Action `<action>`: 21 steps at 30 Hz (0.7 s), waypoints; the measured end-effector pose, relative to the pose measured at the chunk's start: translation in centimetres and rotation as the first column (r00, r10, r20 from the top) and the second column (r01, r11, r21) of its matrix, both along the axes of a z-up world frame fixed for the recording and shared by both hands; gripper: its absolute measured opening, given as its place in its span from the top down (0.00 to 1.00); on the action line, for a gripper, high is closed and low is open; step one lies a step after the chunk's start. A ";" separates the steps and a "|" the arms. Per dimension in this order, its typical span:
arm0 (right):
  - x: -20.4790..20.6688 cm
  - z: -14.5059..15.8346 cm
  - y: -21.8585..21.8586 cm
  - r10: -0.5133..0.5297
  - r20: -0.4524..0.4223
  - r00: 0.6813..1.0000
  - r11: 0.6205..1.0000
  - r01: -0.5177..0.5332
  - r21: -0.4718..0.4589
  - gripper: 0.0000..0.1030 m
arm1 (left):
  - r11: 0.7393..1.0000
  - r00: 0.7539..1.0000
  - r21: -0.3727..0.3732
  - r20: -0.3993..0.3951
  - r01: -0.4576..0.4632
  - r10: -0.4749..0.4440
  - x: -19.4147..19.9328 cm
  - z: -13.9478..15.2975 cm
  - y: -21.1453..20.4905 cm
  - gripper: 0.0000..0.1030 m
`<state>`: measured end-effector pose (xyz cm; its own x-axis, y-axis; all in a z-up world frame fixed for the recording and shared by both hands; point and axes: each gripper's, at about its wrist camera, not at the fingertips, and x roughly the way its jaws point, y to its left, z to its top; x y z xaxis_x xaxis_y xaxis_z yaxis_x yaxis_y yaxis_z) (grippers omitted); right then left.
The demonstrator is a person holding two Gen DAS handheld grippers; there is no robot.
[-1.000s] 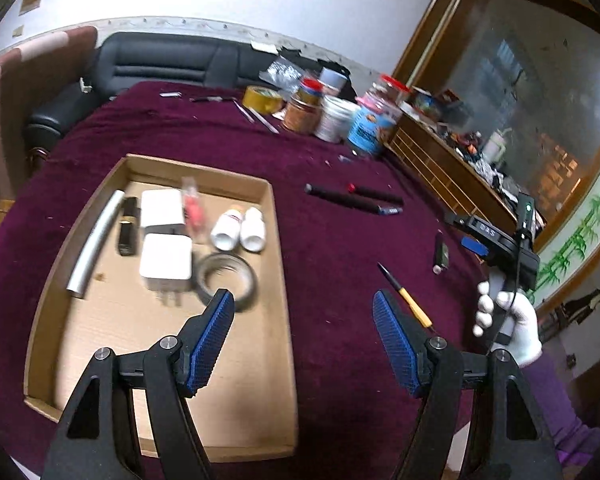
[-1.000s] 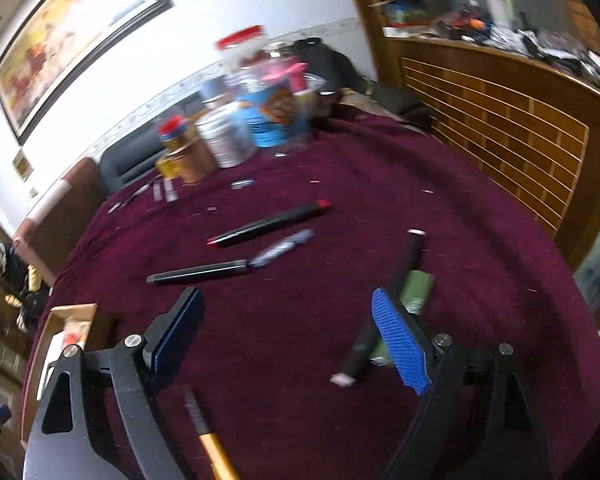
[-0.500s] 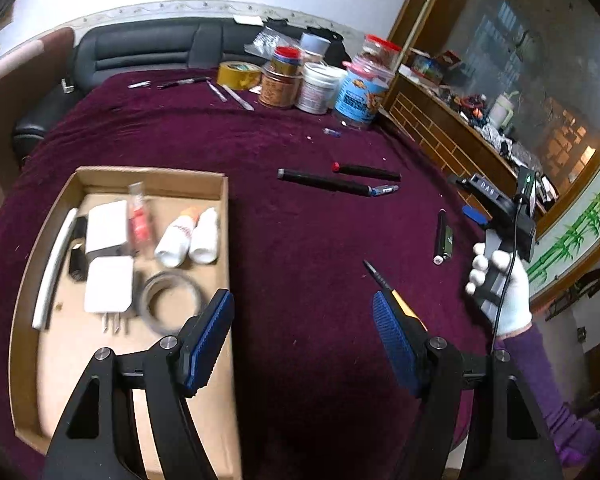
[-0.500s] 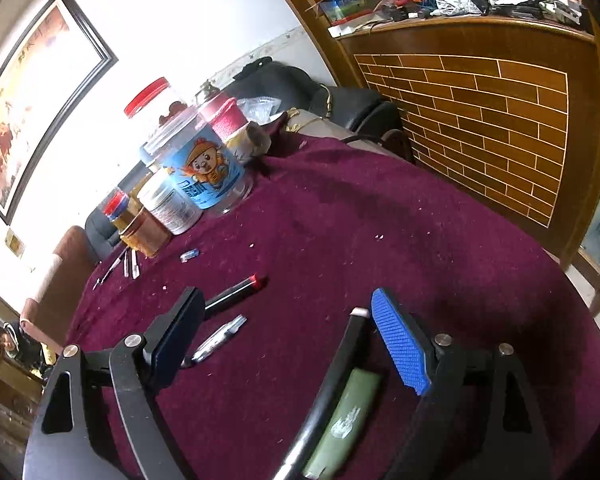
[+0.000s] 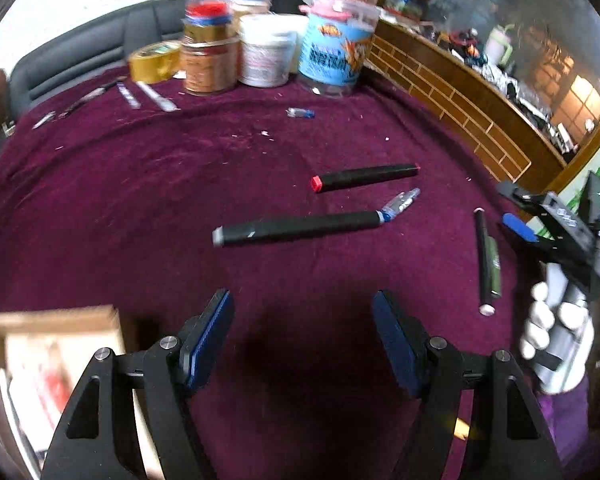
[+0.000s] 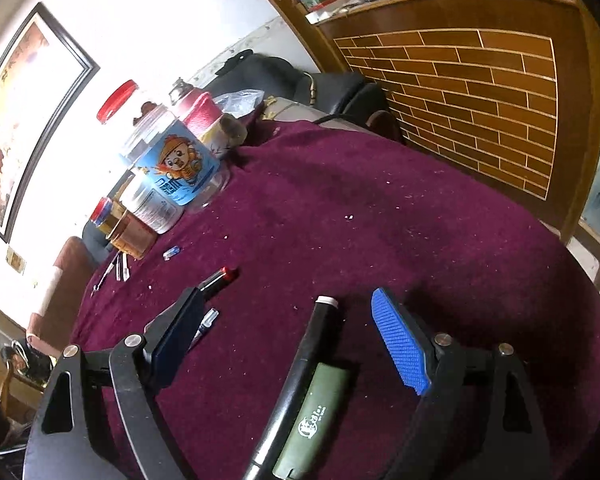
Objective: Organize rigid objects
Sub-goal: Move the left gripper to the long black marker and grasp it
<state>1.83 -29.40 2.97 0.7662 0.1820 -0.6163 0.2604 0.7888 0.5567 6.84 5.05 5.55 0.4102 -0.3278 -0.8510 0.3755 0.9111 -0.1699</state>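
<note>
The black marker [image 6: 300, 372] and the green lighter [image 6: 314, 420] lie side by side on the maroon worktop [image 6: 420, 220], low in the right wrist frame, between the spread, empty jaws of the right hand-held gripper [image 6: 284, 336]. This looks like the approach step; next it should probably lower and close. The left hand-held gripper [image 5: 302, 340] is released too, above bare cloth.

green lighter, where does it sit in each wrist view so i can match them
Left wrist view: the green lighter lies far right on the cloth, against a black pen.
Right wrist view: the green lighter is bottom centre, between the open fingers of the right tool, beside the same pen.
Shared landmark: the blue-labelled jar.
</note>
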 end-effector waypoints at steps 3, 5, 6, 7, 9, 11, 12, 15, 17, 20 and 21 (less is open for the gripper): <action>0.2 -0.3 -0.3 -0.006 -0.011 1.000 1.000 0.006 0.013 0.17 | 0.998 0.999 0.041 0.015 0.041 -0.042 2.2 -1.2 -1.6 0.36; 0.3 -0.5 -0.3 -0.003 -0.023 1.000 1.000 0.003 0.016 0.17 | 0.991 0.993 0.089 0.053 0.098 -0.103 3.5 -1.5 -3.1 0.36; 0.4 -0.7 -0.3 0.000 -0.029 1.000 1.000 0.000 0.017 0.17 | 0.981 0.984 0.128 0.085 0.144 -0.156 4.1 -1.7 -4.1 0.36; 0.5 -0.7 -0.2 0.003 -0.034 0.999 1.000 -0.002 0.016 0.17 | 0.968 0.975 0.175 0.103 0.178 -0.198 4.5 -2.0 -5.0 0.36; 0.7 -0.9 0.0 0.008 -0.044 0.999 1.000 -0.008 0.009 0.17 | 0.944 0.964 0.252 0.100 0.214 -0.245 5.0 -3.1 -6.3 0.36; 0.8 -1.0 0.1 0.013 -0.051 0.999 1.000 -0.013 0.005 0.17 | 0.941 0.966 0.259 0.073 0.220 -0.246 5.1 -4.0 -6.8 0.36; 0.9 -1.1 0.1 0.014 -0.056 0.998 1.000 -0.014 0.003 0.17 | 0.945 0.970 0.255 0.078 0.205 -0.231 4.9 -4.0 -6.7 0.35; 1.0 -1.4 0.1 0.014 -0.074 0.997 1.000 -0.013 0.010 0.17 | 0.963 0.980 0.193 0.029 0.188 -0.197 3.9 -4.0 -5.9 0.60; 1.1 -1.7 0.0 0.016 -0.086 0.996 1.000 -0.014 0.017 0.17 | 0.968 0.980 0.157 -0.004 0.196 -0.198 2.9 -4.0 -5.7 0.79; 0.9 -1.6 0.1 0.016 -0.085 0.996 1.000 -0.015 0.015 0.17 | 0.965 0.978 0.163 -0.014 0.207 -0.208 0.5 -3.7 -5.5 0.88; 0.9 -1.6 0.0 0.017 -0.086 0.996 1.000 -0.016 0.018 0.17 | 0.966 0.977 0.149 -0.031 0.212 -0.209 0.0 -3.6 -5.5 0.88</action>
<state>2.69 -29.36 1.32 0.7071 0.2054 -0.6767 0.2949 0.7841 0.5461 6.82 -0.47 1.95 0.3331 -0.2727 -0.9026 0.5601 0.8273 -0.0432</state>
